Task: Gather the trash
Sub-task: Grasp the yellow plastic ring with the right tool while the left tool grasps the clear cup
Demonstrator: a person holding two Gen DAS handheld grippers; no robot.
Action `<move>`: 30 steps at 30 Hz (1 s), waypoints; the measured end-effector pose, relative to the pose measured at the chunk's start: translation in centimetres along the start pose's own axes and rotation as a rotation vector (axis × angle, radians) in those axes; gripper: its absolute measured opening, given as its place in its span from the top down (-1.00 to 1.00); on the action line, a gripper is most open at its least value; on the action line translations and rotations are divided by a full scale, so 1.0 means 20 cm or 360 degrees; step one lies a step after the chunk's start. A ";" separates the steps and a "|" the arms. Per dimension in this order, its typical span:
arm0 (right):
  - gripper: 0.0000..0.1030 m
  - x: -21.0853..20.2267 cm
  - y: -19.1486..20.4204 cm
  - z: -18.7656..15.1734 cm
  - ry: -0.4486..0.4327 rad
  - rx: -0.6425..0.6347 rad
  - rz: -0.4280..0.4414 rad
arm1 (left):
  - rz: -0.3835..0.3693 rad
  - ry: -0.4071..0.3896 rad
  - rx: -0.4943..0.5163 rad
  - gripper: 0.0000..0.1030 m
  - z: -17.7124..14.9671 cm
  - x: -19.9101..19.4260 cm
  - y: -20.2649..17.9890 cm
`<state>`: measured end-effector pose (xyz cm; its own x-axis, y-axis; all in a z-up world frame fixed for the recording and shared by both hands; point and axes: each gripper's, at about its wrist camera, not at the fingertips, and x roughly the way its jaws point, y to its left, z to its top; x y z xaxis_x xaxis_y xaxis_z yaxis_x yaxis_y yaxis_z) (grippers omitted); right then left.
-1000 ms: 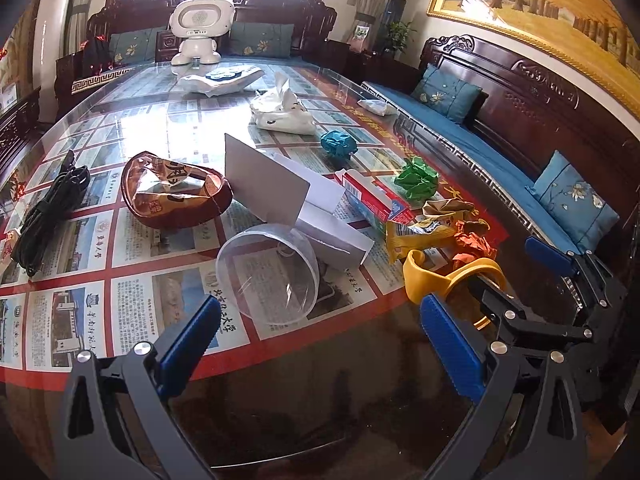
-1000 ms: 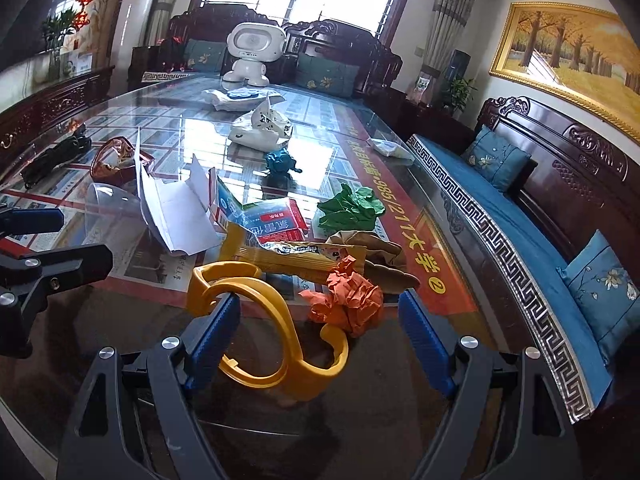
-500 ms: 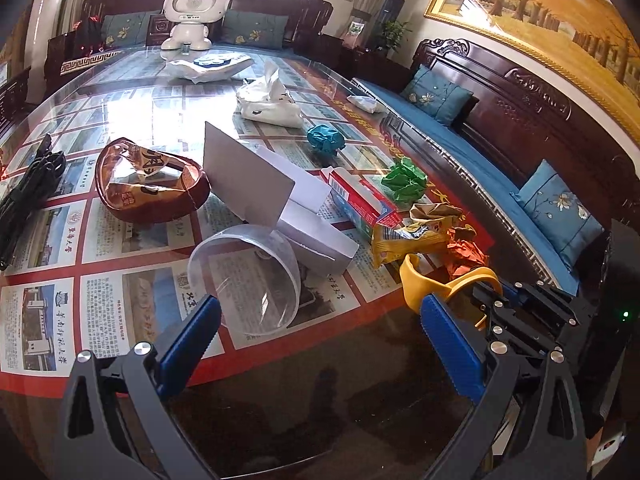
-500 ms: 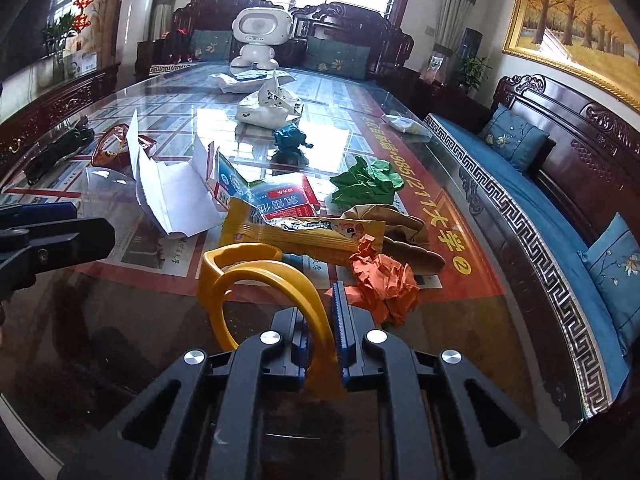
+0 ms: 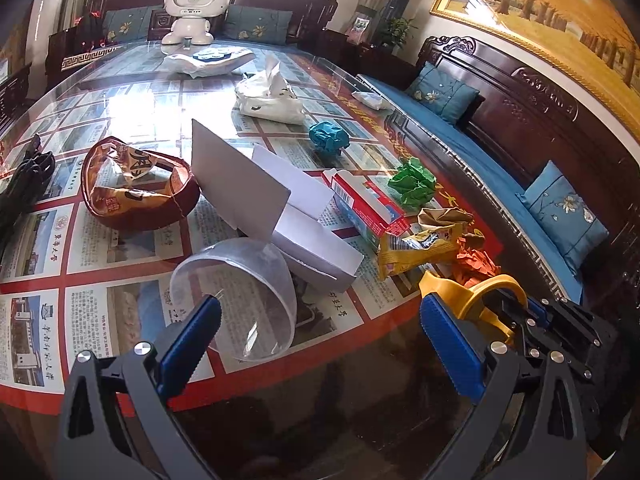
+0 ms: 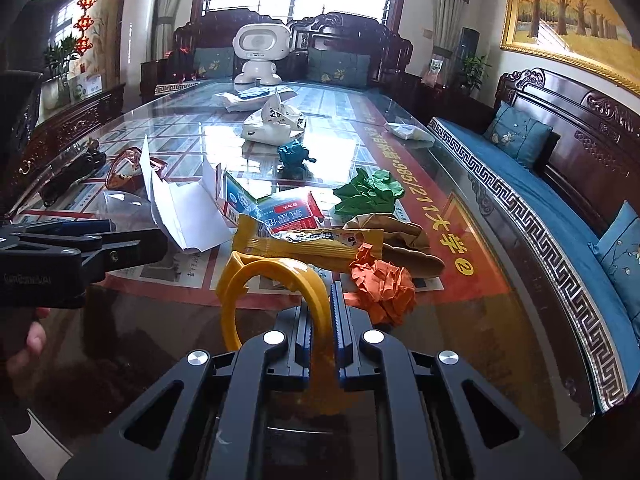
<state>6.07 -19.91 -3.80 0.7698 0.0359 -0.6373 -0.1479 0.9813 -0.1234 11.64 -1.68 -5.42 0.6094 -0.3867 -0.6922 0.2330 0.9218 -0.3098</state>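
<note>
The right gripper has just clamped its jaws on the yellow plastic loop, which lies just beside the orange paper ball. The left gripper hangs released near the clear cup, so 1 piece looks ready to lift.

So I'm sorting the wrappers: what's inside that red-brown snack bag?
The red-brown snack bag lies open on the glass table. Only its crumpled orange printed inner foil shows in the mouth; whether any food remains beneath those folds is hidden.
</note>
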 end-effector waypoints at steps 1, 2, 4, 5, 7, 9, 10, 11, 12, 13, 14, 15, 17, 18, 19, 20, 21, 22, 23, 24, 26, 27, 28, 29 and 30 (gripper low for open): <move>0.82 0.00 0.00 0.00 -0.0001 0.0003 0.0002 | 0.0001 -0.0002 0.0002 -0.93 0.00 0.00 0.00; 0.82 0.00 0.00 0.00 -0.0003 0.0007 0.0005 | -0.0008 -0.0009 0.0003 -0.93 0.00 0.01 0.00; 0.82 0.00 -0.01 -0.01 -0.0001 0.0011 0.0008 | -0.0001 -0.0026 -0.0008 -0.89 0.00 0.00 0.00; 0.82 0.00 -0.01 -0.01 0.0000 0.0014 0.0009 | 0.0010 -0.0027 -0.0016 -0.75 0.00 0.00 0.01; 0.82 0.00 -0.02 -0.01 0.0001 0.0019 0.0010 | 0.0030 -0.0004 -0.0028 -0.41 0.00 0.01 0.02; 0.82 0.00 -0.02 -0.01 -0.0004 0.0030 0.0011 | 0.0048 0.0043 -0.0046 -0.25 0.00 0.04 0.05; 0.82 0.00 -0.02 -0.01 -0.0007 0.0032 0.0012 | 0.0059 0.0055 -0.0058 -0.15 -0.01 0.05 0.06; 0.82 0.00 -0.02 -0.01 -0.0008 0.0032 0.0013 | 0.0064 0.0060 -0.0072 -0.11 -0.01 0.05 0.07; 0.82 -0.01 -0.02 -0.01 -0.0010 0.0033 0.0014 | 0.0064 0.0050 -0.0079 -0.11 -0.01 0.05 0.08; 0.82 -0.01 -0.02 -0.01 -0.0012 0.0033 0.0018 | 0.0069 0.0044 -0.0085 -0.11 -0.01 0.05 0.08; 0.82 -0.01 -0.02 -0.01 -0.0012 0.0030 0.0021 | 0.0071 0.0039 -0.0089 -0.11 0.00 0.05 0.09; 0.83 -0.01 -0.02 -0.01 -0.0015 0.0027 0.0020 | 0.0071 0.0032 -0.0089 -0.11 0.00 0.04 0.09; 0.83 -0.01 -0.01 -0.01 -0.0012 0.0027 0.0024 | 0.0080 0.0026 -0.0082 -0.12 0.01 0.05 0.09; 0.82 -0.01 -0.01 -0.01 -0.0011 0.0027 0.0028 | 0.0086 0.0023 -0.0079 -0.12 0.01 0.05 0.09; 0.83 -0.01 -0.01 -0.01 -0.0009 0.0028 0.0029 | 0.0095 0.0021 -0.0081 -0.12 0.01 0.05 0.09; 0.83 -0.01 -0.01 -0.01 -0.0007 0.0027 0.0032 | 0.0094 0.0020 -0.0085 -0.11 0.01 0.05 0.09; 0.83 -0.01 -0.01 -0.01 -0.0005 0.0028 0.0035 | 0.0092 0.0021 -0.0091 -0.11 0.01 0.05 0.09; 0.83 -0.01 -0.01 -0.01 -0.0004 0.0029 0.0037 | 0.0089 0.0021 -0.0094 -0.10 0.01 0.05 0.09; 0.83 -0.01 -0.01 -0.01 -0.0003 0.0029 0.0038 | 0.0085 0.0025 -0.0095 -0.02 0.01 0.05 0.09; 0.83 -0.01 -0.01 -0.01 -0.0002 0.0028 0.0041 | 0.0080 0.0030 -0.0097 0.04 0.01 0.05 0.10; 0.83 -0.01 0.00 -0.01 -0.0005 0.0023 0.0041 | 0.0075 0.0053 -0.0091 0.41 0.01 0.06 0.09; 0.83 -0.01 0.00 -0.01 -0.0008 0.0027 0.0043 | 0.0073 0.0057 -0.0088 0.47 0.01 0.06 0.09; 0.83 -0.01 0.00 -0.01 -0.0010 0.0031 0.0046 | 0.0069 0.0060 -0.0084 0.62 0.01 0.06 0.09; 0.83 -0.02 0.00 -0.01 -0.0012 0.0034 0.0048 | 0.0059 0.0060 -0.0083 0.72 0.01 0.06 0.09; 0.83 -0.02 -0.01 -0.01 -0.0014 0.0037 0.0050 | 0.0049 0.0055 -0.0086 0.75 0.01 0.06 0.09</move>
<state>5.66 -20.08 -3.70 0.7706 0.0684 -0.6337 -0.1579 0.9837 -0.0858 12.90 -0.46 -6.76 0.5891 -0.3597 -0.7236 0.1729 0.9308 -0.3220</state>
